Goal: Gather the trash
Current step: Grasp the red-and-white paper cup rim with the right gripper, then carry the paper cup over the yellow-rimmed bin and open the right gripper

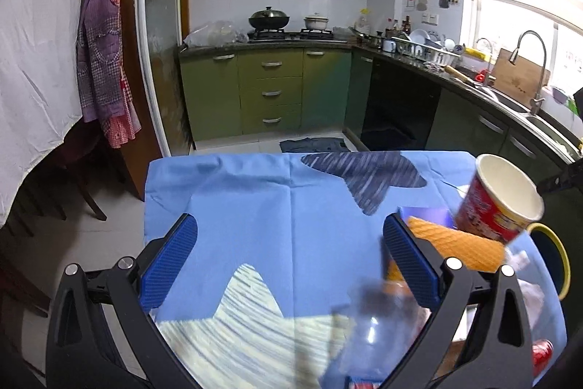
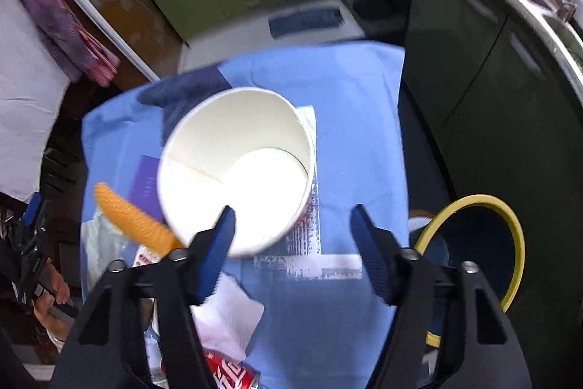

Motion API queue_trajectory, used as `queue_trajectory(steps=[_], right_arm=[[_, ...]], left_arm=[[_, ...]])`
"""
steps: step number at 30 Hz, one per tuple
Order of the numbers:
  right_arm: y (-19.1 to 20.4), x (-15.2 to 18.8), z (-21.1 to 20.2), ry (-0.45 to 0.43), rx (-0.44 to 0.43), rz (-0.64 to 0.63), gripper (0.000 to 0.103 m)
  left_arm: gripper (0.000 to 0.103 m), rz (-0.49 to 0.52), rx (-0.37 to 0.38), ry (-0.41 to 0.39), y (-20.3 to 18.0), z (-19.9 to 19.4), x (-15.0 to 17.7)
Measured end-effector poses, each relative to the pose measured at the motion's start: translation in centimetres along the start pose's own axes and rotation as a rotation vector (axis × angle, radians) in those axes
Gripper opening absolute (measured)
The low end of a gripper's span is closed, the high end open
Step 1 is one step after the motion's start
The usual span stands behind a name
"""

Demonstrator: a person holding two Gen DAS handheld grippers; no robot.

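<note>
A red paper cup (image 1: 488,217) with a white inside (image 2: 218,141) sits tilted at the right of the blue-covered table (image 1: 291,206), its mouth facing up and to the right. My right gripper (image 2: 291,232) hovers over it, jaws apart. Its left fingertip overlaps the cup's near rim, though I cannot tell whether they touch, and the right finger is clear of the cup. My left gripper (image 1: 293,261) stands open over bare cloth. A blurred clear bottle (image 1: 371,327) lies under its right finger. Other trash: an orange cloth (image 2: 131,221), white tissue (image 2: 226,312) and a red cola can (image 2: 229,374).
A dark bin with a yellow rim (image 2: 510,225) stands off the table's right edge. A purple card (image 2: 145,181) lies by the cup. Green kitchen cabinets (image 1: 269,90) and a sink counter run behind and to the right. A white sheet (image 1: 36,61) hangs at left.
</note>
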State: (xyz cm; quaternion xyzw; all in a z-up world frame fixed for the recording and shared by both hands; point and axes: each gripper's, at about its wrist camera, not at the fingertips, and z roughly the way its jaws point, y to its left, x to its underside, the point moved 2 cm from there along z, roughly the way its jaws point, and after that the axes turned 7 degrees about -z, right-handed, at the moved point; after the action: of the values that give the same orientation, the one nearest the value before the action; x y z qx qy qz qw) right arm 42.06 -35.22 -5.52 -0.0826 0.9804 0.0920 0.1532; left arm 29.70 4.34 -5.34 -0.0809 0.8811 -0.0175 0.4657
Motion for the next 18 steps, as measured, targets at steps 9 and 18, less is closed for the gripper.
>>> queue_trajectory(steps=[9, 18], right_arm=[[0.1, -2.7, 4.9, 0.124, 0.087, 0.012, 0.016], [-0.9, -2.7, 5.2, 0.142, 0.106, 0.028, 0.005]], left_arm=[[0.097, -0.052, 0.025, 0.059, 1.8, 3.4, 1.3], [0.097, -0.046, 0.047, 0.062, 2.0, 3.6, 1.9]])
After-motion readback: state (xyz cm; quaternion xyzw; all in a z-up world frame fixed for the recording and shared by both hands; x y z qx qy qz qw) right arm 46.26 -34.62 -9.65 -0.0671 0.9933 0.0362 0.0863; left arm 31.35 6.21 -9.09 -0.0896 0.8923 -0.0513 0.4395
